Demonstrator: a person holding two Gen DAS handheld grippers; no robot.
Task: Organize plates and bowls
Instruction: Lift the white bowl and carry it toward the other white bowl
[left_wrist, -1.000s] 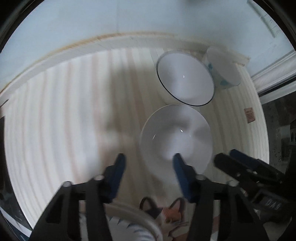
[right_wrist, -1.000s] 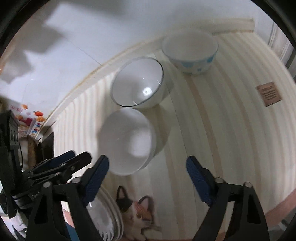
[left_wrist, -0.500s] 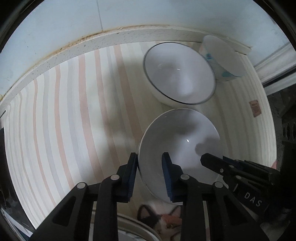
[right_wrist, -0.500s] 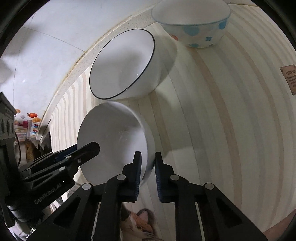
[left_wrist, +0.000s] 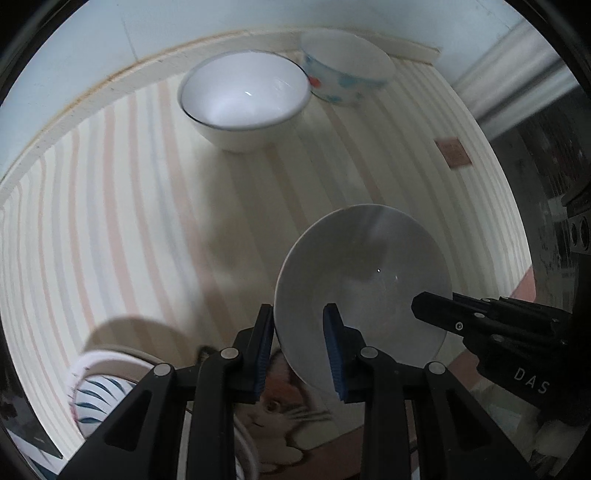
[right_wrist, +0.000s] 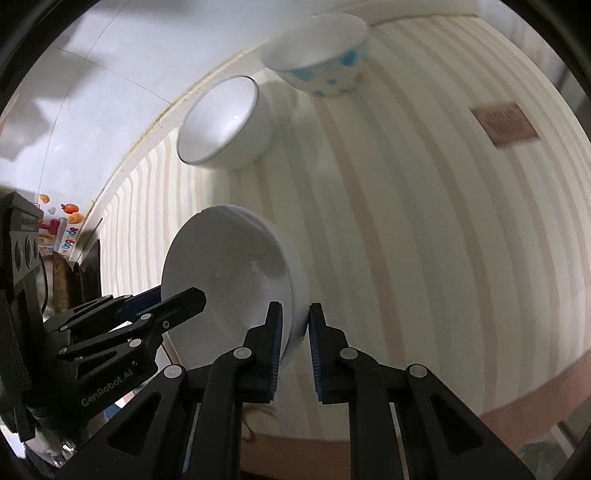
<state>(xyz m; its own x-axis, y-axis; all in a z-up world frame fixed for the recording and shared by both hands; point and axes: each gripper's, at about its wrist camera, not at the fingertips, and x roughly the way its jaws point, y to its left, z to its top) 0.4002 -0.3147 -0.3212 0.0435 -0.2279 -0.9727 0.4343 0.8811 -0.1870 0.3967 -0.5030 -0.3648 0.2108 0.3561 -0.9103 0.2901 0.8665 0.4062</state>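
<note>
Both grippers, left gripper (left_wrist: 298, 343) and right gripper (right_wrist: 294, 341), pinch opposite rims of the tilted white bowl (left_wrist: 364, 291).

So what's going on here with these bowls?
A person is working two handheld claws, and both grip the same plain white bowl by its rim: the left claw on one side, the right claw on the opposite side. The bowl is tilted above the striped cloth. Two more bowls sit near the wall: a white one with a dark rim and a blue-patterned one beside it. A patterned dish lies near the bottom edge.
</note>
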